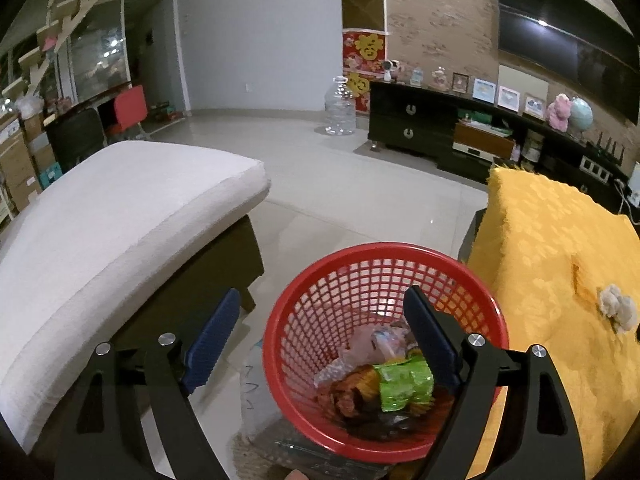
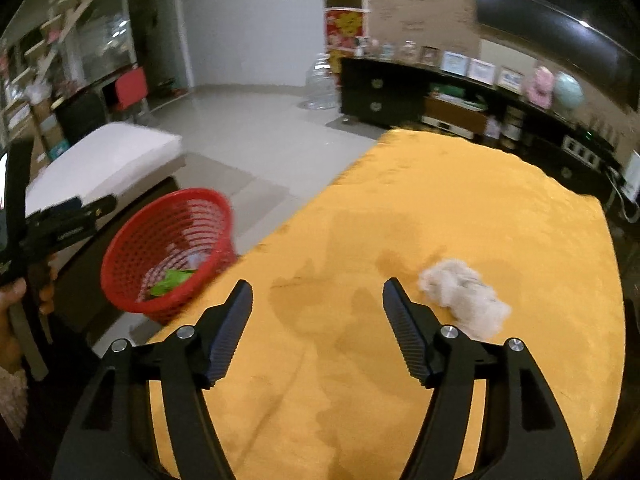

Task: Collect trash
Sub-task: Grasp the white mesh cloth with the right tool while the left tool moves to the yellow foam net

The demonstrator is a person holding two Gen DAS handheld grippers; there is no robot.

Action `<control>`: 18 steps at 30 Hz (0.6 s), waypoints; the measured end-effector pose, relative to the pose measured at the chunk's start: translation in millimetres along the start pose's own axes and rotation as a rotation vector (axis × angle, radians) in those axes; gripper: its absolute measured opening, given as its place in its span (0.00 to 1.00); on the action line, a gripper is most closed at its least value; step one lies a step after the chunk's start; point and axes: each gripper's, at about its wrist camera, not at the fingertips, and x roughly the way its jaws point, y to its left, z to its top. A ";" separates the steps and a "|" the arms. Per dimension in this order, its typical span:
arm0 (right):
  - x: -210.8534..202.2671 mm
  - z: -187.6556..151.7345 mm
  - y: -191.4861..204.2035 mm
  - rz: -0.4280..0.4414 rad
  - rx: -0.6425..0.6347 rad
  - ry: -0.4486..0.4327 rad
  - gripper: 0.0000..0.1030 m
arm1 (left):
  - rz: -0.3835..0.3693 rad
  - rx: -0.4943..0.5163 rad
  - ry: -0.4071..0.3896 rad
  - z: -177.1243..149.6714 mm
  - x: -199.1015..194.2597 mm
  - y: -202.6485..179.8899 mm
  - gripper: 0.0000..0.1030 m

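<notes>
A red mesh basket [image 1: 384,252] stands on the floor beside the yellow-covered table [image 1: 552,248]. It holds a green wrapper [image 1: 404,384], clear plastic and brown scraps. My left gripper [image 1: 323,292] is open. One finger hangs over the basket's inside and the other stays outside its left wall, neither pad pressing. A crumpled whitish tissue wad [image 2: 464,296] lies on the yellow cloth [image 2: 400,208]. My right gripper [image 2: 316,284] hovers open over the cloth with nothing between its fingers, the wad just right of its right finger. The wad [image 1: 618,306] also shows in the left wrist view.
A white-cushioned seat [image 1: 120,216] stands left of the basket [image 2: 168,248]. A black TV cabinet [image 1: 412,128] with ornaments lines the far wall, and a large clear water jug [image 1: 340,108] stands beside it. Pale tiled floor [image 1: 340,184] lies between. A hand [image 2: 12,300] holds the left gripper.
</notes>
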 end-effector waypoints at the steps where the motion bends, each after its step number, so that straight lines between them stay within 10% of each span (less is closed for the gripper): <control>1: -1.6 -1.8 -6.8 -0.006 0.017 -0.004 0.69 | -0.003 0.006 0.000 -0.2 0.0 -2.7 0.79; 18: 19.2 -28.4 -90.1 -0.143 0.208 0.020 0.72 | -0.111 0.105 0.027 -13.1 -3.7 -61.5 0.79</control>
